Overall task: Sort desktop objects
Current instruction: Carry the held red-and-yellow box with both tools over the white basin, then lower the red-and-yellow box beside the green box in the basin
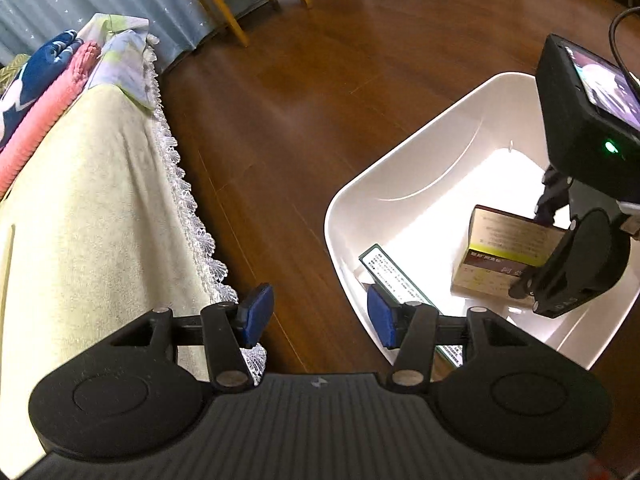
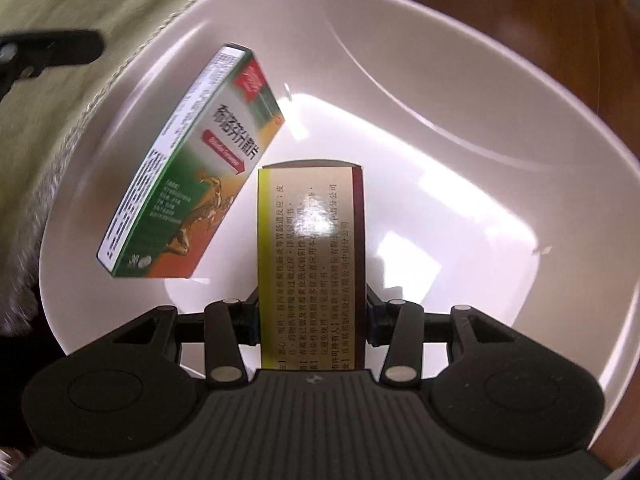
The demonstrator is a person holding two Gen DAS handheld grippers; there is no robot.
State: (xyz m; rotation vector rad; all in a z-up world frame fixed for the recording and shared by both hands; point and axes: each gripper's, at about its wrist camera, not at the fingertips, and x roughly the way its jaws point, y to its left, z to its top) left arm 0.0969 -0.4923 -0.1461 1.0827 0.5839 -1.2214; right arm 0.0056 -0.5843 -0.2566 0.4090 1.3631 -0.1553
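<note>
My right tongs (image 2: 311, 322) are clamped on the maroon-and-yellow medicine box (image 2: 311, 256) over the white bin (image 2: 460, 92); left tongs (image 1: 318, 314) stand apart, empty. The carton is probably light, crushable cardboard, so hold its narrow sides gently. The green box (image 2: 192, 168) leans inside the bin.

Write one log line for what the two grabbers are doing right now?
left gripper: open, empty, near bin rim | right gripper: shut on tan box, inside white bin | green box: already in bin
</note>
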